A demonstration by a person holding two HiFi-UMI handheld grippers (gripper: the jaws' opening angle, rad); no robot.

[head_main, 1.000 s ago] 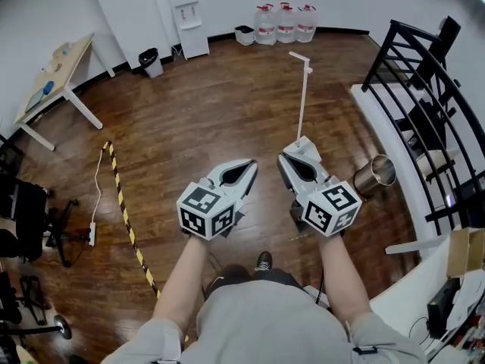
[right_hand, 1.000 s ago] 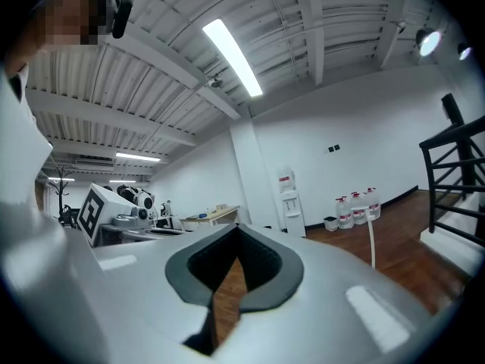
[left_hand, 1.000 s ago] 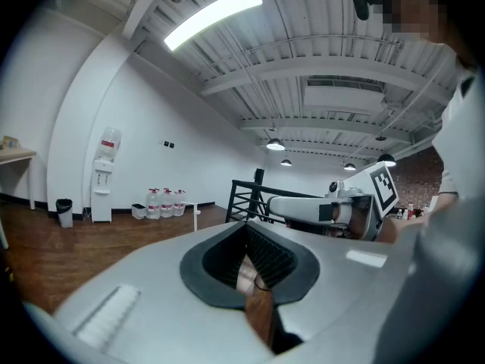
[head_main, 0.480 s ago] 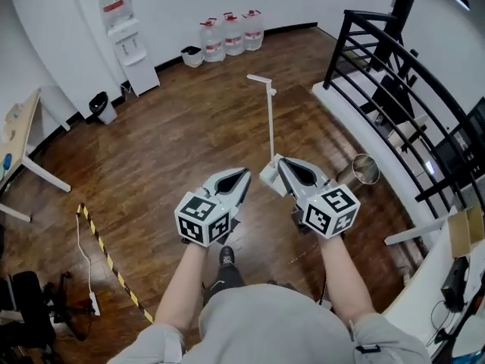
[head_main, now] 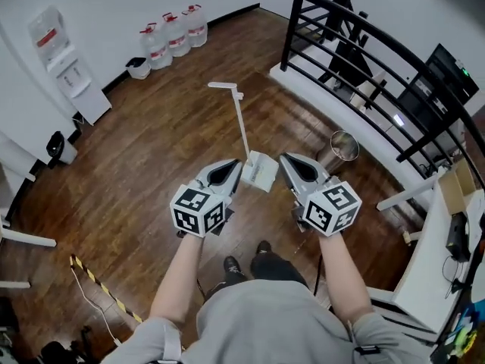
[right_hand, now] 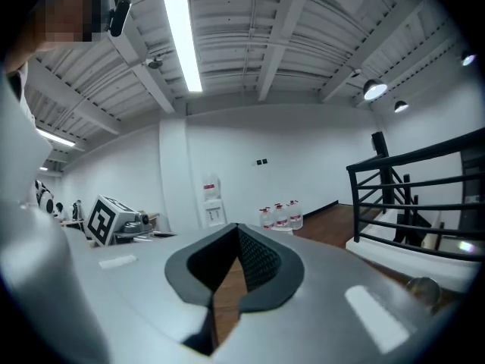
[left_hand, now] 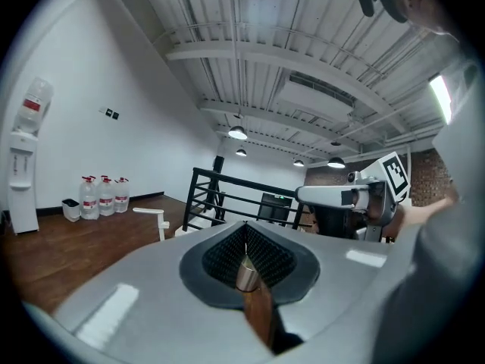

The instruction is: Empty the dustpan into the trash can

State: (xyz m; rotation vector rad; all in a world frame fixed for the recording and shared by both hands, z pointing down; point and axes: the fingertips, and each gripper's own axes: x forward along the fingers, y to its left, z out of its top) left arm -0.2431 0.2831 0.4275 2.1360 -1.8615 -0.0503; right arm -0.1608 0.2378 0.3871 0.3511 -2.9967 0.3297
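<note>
A white dustpan (head_main: 259, 171) stands on the wooden floor, its long handle (head_main: 239, 120) rising away from me. The steel trash can (head_main: 342, 145) stands to its right beside the white ledge, and shows low at the right of the right gripper view (right_hand: 423, 288). My left gripper (head_main: 236, 167) is just left of the pan, shut and empty (left_hand: 245, 227). My right gripper (head_main: 286, 158) is just right of the pan, its jaws also together with nothing held (right_hand: 237, 227). Neither touches the pan. The handle's top (left_hand: 151, 212) shows in the left gripper view.
A black railing (head_main: 356, 59) on a white ledge curves along the right. Water bottles (head_main: 173, 32) and a white dispenser (head_main: 64, 63) stand by the far wall, with a small black bin (head_main: 61, 146) at the left. Striped tape (head_main: 98, 283) lies on the floor behind me.
The view has swung to the right. Both grippers have come up to the dustpan, which now sits between their tips. The trash can is closer to the right gripper.
</note>
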